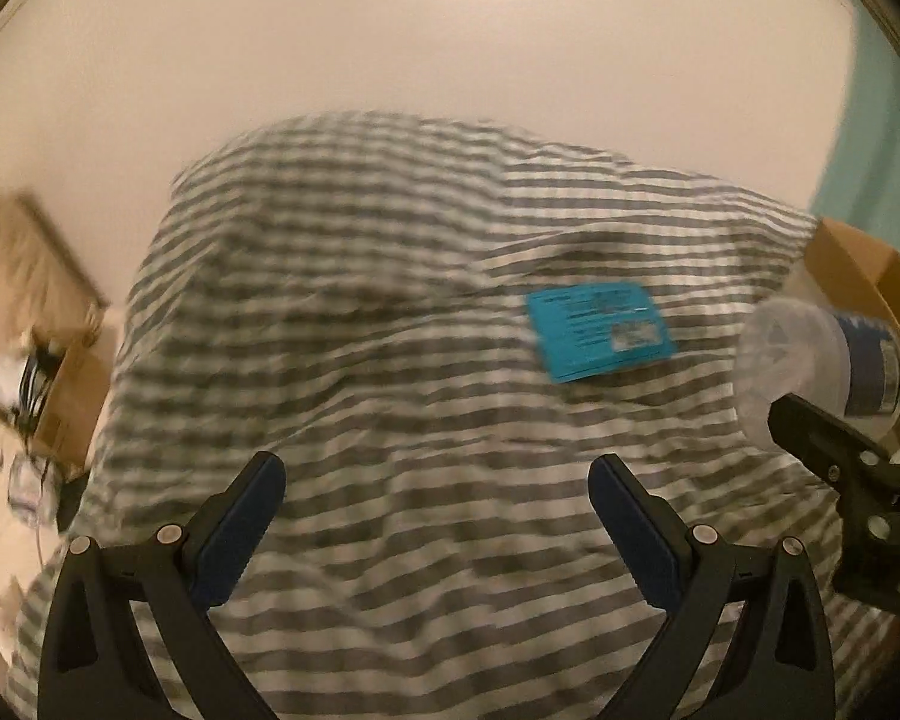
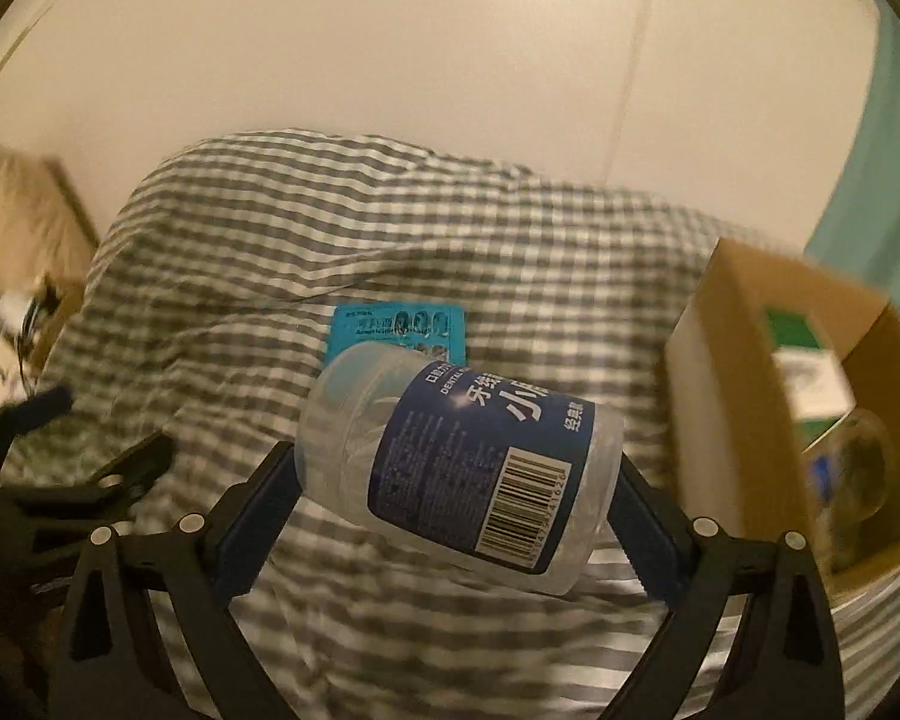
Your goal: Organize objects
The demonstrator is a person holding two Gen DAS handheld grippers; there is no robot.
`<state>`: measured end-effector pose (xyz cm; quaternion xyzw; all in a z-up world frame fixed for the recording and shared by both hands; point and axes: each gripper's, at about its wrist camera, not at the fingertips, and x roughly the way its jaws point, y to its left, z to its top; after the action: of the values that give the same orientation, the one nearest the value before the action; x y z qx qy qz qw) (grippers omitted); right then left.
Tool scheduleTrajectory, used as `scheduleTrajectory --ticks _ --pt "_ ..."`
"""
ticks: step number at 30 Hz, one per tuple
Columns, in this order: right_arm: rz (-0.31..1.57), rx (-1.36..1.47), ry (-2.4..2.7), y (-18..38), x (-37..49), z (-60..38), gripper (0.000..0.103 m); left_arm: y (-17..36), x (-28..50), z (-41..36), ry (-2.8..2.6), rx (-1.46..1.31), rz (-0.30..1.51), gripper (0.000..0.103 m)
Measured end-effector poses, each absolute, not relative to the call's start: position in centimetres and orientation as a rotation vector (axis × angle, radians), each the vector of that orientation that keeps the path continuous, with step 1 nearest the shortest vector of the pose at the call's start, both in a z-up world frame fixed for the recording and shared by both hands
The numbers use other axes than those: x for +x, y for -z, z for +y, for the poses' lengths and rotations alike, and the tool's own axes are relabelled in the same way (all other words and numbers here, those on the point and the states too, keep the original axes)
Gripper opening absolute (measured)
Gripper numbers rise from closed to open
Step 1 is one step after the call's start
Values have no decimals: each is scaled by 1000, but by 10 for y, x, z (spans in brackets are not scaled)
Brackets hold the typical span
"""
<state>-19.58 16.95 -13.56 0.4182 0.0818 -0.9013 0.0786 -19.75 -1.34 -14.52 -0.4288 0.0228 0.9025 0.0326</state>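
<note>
Right hand-held gripper [image 2: 456,480] clamps jar [image 2: 450,468] beside cardboard box [image 2: 744,396]; left hand-held gripper [image 1: 438,486] spread apart.

Bed with grey-and-white checked cover [image 2: 390,228] against plain cream wall [image 2: 390,48]; teal curtain [image 2: 888,150] at right; warm, dim lighting.

Both the left gripper [image 1: 437,516] and right gripper [image 2: 459,504] have black frames, silver screws and blue-padded jaws.
</note>
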Motion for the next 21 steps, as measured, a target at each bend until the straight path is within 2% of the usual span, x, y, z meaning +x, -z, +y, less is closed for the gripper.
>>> scheduleTrajectory --ticks 4,9,21 --pt "268 1228 2683 119 -205 173 97 143 -212 -1 -2766 -1308 160 103" --pt "358 1244 2643 109 -245 175 96 149 -239 -4 -2753 -1299 40 103" --pt "381 1213 2673 112 -306 192 96 200 -302 64 -2550 -1350 -6 103"
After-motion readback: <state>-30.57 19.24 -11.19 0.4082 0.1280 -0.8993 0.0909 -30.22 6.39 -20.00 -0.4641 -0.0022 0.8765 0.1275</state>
